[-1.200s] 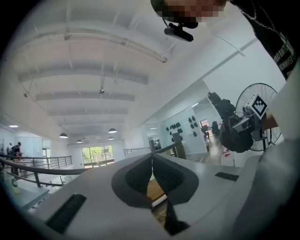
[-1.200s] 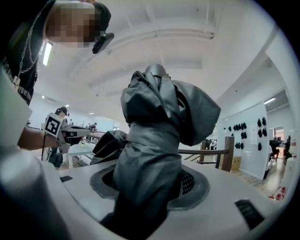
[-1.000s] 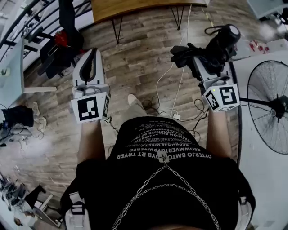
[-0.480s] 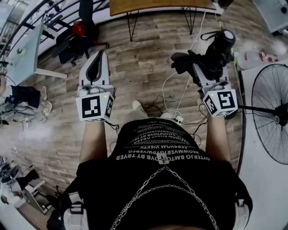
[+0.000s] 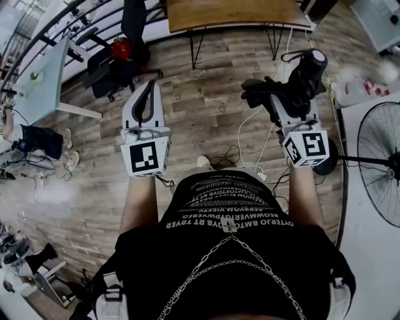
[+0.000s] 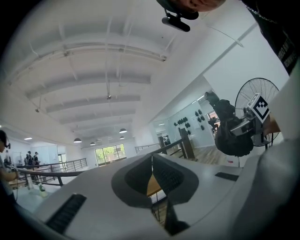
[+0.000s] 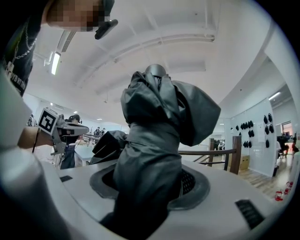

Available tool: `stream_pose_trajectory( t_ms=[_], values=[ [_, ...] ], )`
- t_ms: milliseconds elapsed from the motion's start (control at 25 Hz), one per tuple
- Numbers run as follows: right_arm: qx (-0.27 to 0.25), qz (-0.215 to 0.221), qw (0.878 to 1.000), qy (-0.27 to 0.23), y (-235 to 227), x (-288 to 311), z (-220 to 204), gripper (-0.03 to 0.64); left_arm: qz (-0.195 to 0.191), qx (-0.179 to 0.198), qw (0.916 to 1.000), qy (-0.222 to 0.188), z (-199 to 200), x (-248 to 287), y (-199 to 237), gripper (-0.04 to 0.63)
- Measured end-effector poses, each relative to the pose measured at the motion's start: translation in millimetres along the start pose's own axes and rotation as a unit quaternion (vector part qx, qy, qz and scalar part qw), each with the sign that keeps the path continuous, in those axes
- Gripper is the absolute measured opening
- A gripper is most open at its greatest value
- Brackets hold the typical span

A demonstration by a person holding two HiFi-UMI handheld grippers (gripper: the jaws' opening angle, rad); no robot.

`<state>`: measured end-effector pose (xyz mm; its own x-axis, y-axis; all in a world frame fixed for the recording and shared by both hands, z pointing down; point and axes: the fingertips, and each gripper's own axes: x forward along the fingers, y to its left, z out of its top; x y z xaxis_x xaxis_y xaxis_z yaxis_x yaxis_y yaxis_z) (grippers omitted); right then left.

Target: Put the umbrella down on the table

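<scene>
A folded dark grey umbrella (image 5: 301, 74) stands between the jaws of my right gripper (image 5: 282, 100), which is shut on its bunched fabric. In the right gripper view the umbrella (image 7: 154, 136) rises upright out of the right gripper (image 7: 149, 183) and fills the middle, its cap on top. My left gripper (image 5: 147, 94) is held level beside it on the left, fingertips touching and nothing between them. In the left gripper view the left gripper (image 6: 152, 158) shows its pads meeting, with the umbrella (image 6: 229, 129) at the right. A wooden table (image 5: 237, 12) on thin black legs lies ahead.
A pedestal fan (image 5: 382, 167) stands at the right on a white floor area. White and black cables (image 5: 250, 134) run over the wood floor. A black chair with a red object (image 5: 119, 53) and a pale desk (image 5: 44, 81) are at the left.
Both grippers have moved forward over the floor toward the wooden table, which now shows more fully at the top. The umbrella stays in the right gripper.
</scene>
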<state>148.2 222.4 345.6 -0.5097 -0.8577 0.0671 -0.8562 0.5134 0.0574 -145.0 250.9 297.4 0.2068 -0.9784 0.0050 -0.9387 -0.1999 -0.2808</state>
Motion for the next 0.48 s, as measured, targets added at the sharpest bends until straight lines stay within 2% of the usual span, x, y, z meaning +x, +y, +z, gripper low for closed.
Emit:
stream_pose_trajectory(
  t_ms=[280, 480],
  values=[
    [-0.007, -0.011, 1.0, 0.004, 38.1, 33.7, 17.3, 0.261, 0.014, 0.008, 0.9999, -0.006, -17.6, -2.5, 67.0, 0.031],
    [-0.012, -0.009, 1.0, 0.014, 51.3, 49.0, 21.4, 0.261, 0.014, -0.003, 0.9999, -0.008, -27.2, 6.4, 89.5, 0.031]
  ],
)
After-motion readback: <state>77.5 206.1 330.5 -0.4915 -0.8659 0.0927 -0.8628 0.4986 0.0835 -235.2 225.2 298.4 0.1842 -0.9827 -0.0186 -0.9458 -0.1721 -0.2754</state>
